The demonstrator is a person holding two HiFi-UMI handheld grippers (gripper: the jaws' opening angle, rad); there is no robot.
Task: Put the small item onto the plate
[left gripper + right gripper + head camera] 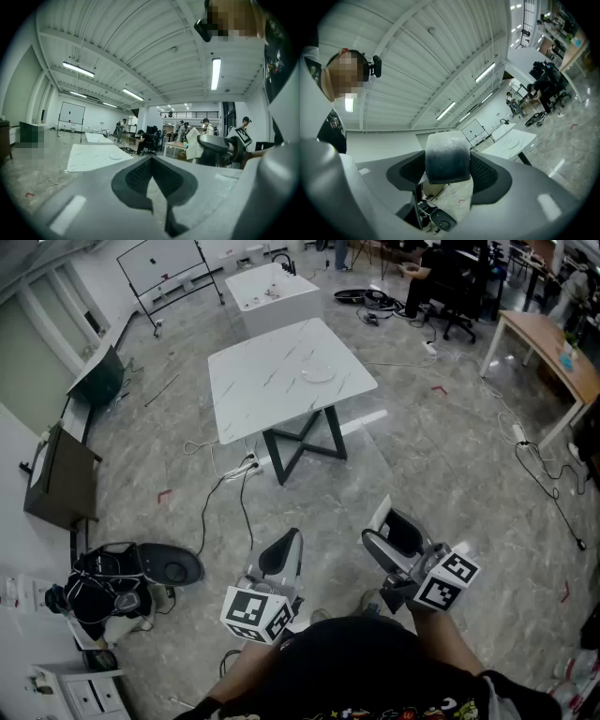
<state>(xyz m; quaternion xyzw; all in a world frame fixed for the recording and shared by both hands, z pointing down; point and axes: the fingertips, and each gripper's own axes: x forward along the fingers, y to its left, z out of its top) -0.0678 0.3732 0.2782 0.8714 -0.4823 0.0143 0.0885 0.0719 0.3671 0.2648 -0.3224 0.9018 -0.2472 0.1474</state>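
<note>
I carry the small item [446,157] pinched between the widely set jaws of the right gripper [389,529]. I hold it roughly level and near my body, presumably because I stand well short of the table [262,395]. The plate [317,373] lies far ahead, right of the tabletop's middle, well apart from the item. The left gripper [284,554] hangs empty alongside, its jaws pressed together.
</note>
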